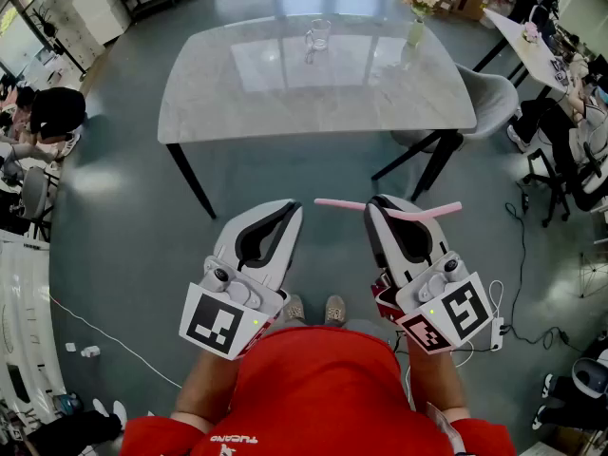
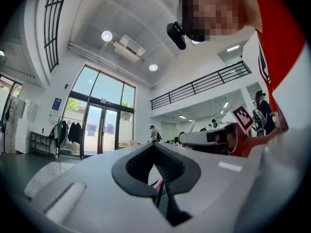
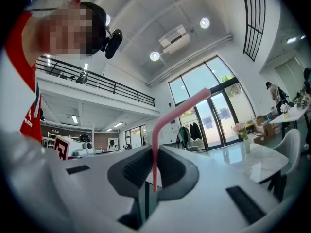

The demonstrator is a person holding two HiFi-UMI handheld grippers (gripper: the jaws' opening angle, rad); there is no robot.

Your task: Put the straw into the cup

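Here the right hand-held gripper (image 1: pixel 382 205) grips the pink straw (image 1: pixel 437 211) crosswise; the left hand-held gripper (image 1: pixel 285 212) is closed, empty. The cup (image 1: pixel 318 34) stands at 12 o'clock on the surface (image 1: pixel 237 93), well apart. Likely next: approach, tip straw upright.

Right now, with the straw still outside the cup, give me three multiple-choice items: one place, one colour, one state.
1. Where is the cup?
A. on the table
B. on the floor
C. in the left gripper

2. What colour is the straw?
A. green
B. pink
C. white

3. What is the state of the right gripper?
A. open, empty
B. shut on the straw
C. shut on the cup

Answers:
1 A: the glass cup stands near the table's far edge.
2 B: it shows pink in the head view and the right gripper view.
3 B: the straw stands clamped between its jaws.
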